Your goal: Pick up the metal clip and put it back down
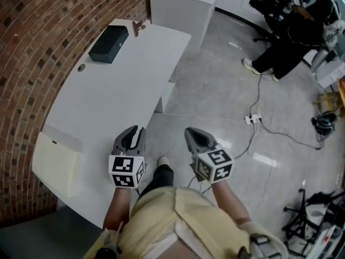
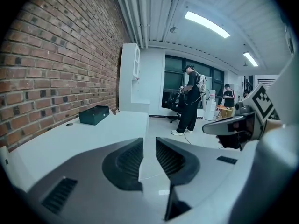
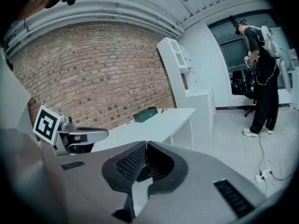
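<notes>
The metal clip [image 1: 138, 27] lies at the far end of the white desk [image 1: 108, 107], just right of a dark green box [image 1: 108, 43]. In the left gripper view the clip [image 2: 114, 110] is a small shape beside the box [image 2: 94, 115]. My left gripper [image 1: 135, 130] hovers over the desk's near right edge, far from the clip; its jaws stand apart with nothing between them [image 2: 149, 148]. Over the floor just right of the desk, my right gripper [image 1: 190, 132] has its tips together and holds nothing [image 3: 146, 146].
A brick wall [image 1: 32, 47] runs along the desk's left side. A white cabinet [image 1: 183, 4] stands past the far end. A person in black [image 1: 280, 58] stands at the back right. A power strip with cables [image 1: 252, 118] lies on the floor.
</notes>
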`<state>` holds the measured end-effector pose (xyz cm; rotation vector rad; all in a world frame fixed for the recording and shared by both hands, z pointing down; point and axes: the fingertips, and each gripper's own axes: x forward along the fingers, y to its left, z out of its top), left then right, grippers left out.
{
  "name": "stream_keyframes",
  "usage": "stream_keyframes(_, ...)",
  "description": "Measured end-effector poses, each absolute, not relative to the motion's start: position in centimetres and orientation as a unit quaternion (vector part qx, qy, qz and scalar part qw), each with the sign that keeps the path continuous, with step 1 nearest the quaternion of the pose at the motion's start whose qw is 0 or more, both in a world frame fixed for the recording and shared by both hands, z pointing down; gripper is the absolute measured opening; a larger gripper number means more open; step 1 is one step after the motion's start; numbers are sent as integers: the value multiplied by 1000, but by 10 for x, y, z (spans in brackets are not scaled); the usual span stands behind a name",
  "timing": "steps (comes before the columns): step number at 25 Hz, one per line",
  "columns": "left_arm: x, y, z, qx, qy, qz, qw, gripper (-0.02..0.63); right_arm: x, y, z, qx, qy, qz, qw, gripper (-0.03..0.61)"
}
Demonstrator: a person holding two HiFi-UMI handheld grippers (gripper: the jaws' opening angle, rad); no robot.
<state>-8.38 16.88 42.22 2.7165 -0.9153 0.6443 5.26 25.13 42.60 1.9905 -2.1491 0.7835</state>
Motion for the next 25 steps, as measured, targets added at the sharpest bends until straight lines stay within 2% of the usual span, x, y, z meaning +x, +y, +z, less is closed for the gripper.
stream_keyframes(11,-83,104,427,919,-312,209,116,123,48,177,431,642,-718,258,74,5)
stream_keyframes(16,-81,73,424,924,-301,193,133,124,53,143,429,644,-718,248,83,5)
stream_keyframes(25,-71,35,411,927,-303,185,123,125,63,100,427,640,-720,254,91,5)
